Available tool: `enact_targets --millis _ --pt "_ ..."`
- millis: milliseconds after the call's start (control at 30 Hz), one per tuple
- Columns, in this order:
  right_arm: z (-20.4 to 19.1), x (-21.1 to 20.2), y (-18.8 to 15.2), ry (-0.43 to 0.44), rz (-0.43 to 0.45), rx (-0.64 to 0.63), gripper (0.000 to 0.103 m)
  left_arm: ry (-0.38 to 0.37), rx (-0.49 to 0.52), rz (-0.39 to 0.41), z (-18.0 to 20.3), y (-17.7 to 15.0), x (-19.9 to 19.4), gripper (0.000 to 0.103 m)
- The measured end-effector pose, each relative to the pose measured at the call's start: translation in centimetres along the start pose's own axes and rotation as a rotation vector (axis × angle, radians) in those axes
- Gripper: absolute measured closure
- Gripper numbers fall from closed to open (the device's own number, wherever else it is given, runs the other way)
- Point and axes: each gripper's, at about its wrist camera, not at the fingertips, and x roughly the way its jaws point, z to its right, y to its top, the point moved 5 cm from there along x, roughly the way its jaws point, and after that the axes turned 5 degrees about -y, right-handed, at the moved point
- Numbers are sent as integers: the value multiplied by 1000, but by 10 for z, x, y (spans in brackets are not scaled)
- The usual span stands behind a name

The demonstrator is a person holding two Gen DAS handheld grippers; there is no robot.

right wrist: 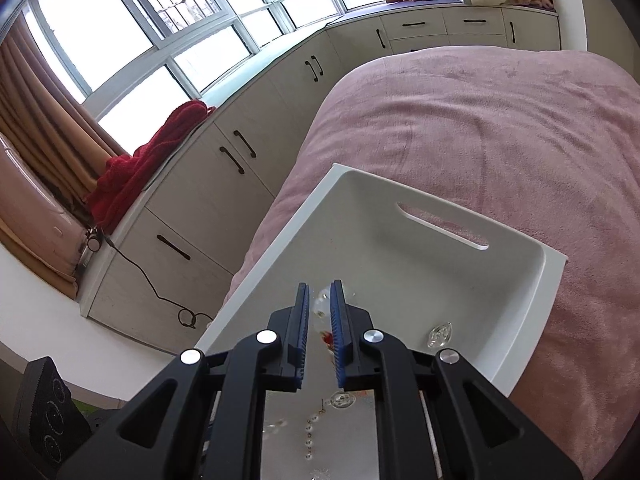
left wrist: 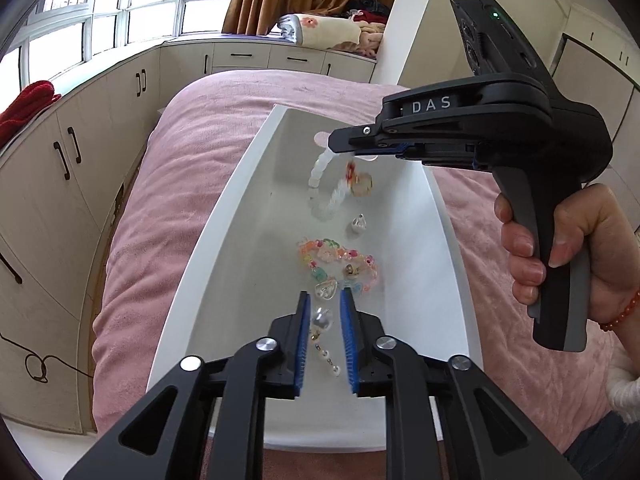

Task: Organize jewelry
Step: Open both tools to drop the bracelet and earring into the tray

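A white tray point(left wrist: 208, 264) lies on the pink bed. My right gripper point(left wrist: 338, 152) is shut on a clear white bead bracelet point(left wrist: 320, 188) with a red and amber charm point(left wrist: 360, 182), which hangs above the tray's far half. In the right wrist view the bracelet point(right wrist: 322, 308) sits between the nearly closed fingers of the right gripper point(right wrist: 319, 292). My left gripper point(left wrist: 325, 300) is open low over the tray's near half, with a pearl and bead strand point(left wrist: 324, 332) between its fingers. A colourful bead bracelet point(left wrist: 340, 264) lies just beyond its fingertips. A small clear piece point(left wrist: 358, 224) lies mid-tray.
The tray's far wall has a handle slot point(right wrist: 442, 226). The pink blanket point(left wrist: 168, 184) surrounds the tray. White cabinets point(left wrist: 80, 152) run along the left under the windows, with a red cloth point(right wrist: 140, 172) on top. A cable point(right wrist: 160, 292) lies on the floor.
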Motion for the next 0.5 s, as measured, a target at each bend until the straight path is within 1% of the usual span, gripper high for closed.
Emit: enact_targets --millis 33,67,100,133,200,267,367,433,467,500 --pt "-2 -2 -3 -22 0 -29 84 3 -3 2 0 -1 0 67" --pt "-4 -4 -4 -39 4 -52 70 11 -6 9 0 -1 0 66" --pt "-6 -8 -6 -62 14 -76 58 15 -8 14 -1 -1 -1 62" --pt "-7 -16 -7 -89 38 -106 43 16 -12 18 -1 -1 -2 56" --pt "-11 -29 -10 -104 63 -142 41 21 -25 38 -1 -1 -7 51" --pt "-13 -43 -15 -129 89 -171 33 23 -28 57 0 1 -12 46" --pt "-15 -62 -20 -166 133 -212 25 39 -17 96 6 6 -23 40" --pt "-16 -78 -25 -217 169 -242 15 51 -5 121 13 8 -31 30" --pt "-15 -84 -27 -229 186 -251 12 57 1 134 16 9 -34 27" --pt "-15 -94 -31 -247 213 -261 8 66 5 151 20 10 -39 20"
